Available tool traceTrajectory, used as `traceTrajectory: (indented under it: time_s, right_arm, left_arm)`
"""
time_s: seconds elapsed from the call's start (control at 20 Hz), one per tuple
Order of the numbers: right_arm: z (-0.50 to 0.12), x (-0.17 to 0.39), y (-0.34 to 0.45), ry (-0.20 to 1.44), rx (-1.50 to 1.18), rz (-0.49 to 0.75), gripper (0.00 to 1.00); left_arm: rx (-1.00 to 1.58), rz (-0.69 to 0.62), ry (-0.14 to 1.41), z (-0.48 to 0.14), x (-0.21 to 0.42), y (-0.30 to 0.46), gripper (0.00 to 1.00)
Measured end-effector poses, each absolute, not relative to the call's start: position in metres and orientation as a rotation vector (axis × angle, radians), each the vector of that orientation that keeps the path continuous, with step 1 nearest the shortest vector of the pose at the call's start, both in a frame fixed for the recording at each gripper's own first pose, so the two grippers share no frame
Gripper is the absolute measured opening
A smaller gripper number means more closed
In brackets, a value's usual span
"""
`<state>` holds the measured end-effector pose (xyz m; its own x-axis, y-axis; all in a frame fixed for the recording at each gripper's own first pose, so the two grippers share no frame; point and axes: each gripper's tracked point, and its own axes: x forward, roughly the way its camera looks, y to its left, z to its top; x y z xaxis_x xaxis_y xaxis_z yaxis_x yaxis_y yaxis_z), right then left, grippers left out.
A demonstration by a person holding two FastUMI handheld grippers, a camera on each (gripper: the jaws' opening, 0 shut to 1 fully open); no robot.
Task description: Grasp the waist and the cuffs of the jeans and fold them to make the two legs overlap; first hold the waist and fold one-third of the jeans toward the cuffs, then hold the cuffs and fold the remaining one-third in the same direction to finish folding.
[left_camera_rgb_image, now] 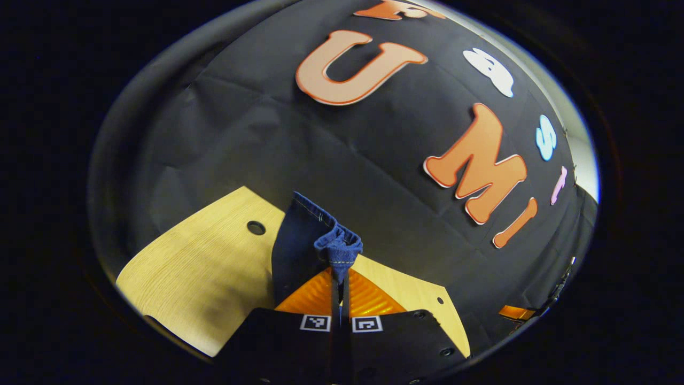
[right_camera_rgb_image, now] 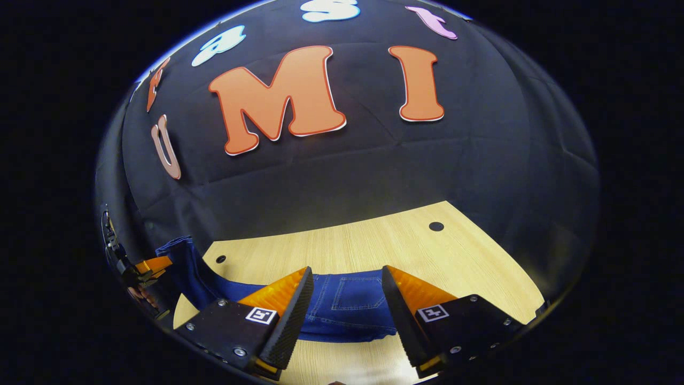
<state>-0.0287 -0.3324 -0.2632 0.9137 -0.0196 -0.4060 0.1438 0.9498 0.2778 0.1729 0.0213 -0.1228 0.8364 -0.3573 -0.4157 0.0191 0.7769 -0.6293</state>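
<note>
At the bench: a pale wooden table (right_camera_rgb_image: 374,246) stands before the black cloth wall (right_camera_rgb_image: 374,171), and blue jeans (right_camera_rgb_image: 352,307) lie across it.
Left gripper (left_camera_rgb_image: 339,272): its two fingers stand almost together at 6 o'clock in the left gripper view, pressed from both sides on a bunched cuff (left_camera_rgb_image: 338,247) of the jeans.
Cuff: the clamped denim is crumpled into a small knot just above the fingertips, its hem stitching showing; it is raised off the table.
Leg: a darker stretch of the jeans (left_camera_rgb_image: 296,251) hangs down from the cuff toward 7 o'clock, over the wood.
Table in the left gripper view: the wood (left_camera_rgb_image: 203,267) spreads toward 8 o'clock, with a round hole (left_camera_rgb_image: 256,228) near the denim's edge.
Right gripper (right_camera_rgb_image: 347,310): its fingers are spread wide at 6 o'clock in the right gripper view, holding nothing, set above the denim.
Jeans in the right gripper view: a back pocket (right_camera_rgb_image: 358,294) shows between the spread fingers; the cloth lies flat there and runs toward 9 o'clock, where it rises off the table.
Far gripper: at 9 o'clock in the right gripper view the other gripper (right_camera_rgb_image: 144,267) shows at the lifted end of the jeans.
Holes: one (right_camera_rgb_image: 436,226) lies toward 1 o'clock of the pocket.
</note>
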Motion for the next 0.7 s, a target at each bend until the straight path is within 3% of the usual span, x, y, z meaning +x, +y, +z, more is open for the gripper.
traceTrajectory:
  time_s: [0.35, 0.7]
  right_arm:
    - [-0.251, -0.035, -0.398, 0.341, 0.321, -0.06, 0.81]
    - [-0.282, -0.04, -0.457, 0.38, 0.36, -0.092, 0.83]
  left_arm:
    - [-0.575, -0.376, 0.574, -0.087, 0.163, -0.142, 0.0]
    - [-0.411, -0.48, 0.702, -0.145, 0.14, -0.288, 0.0]
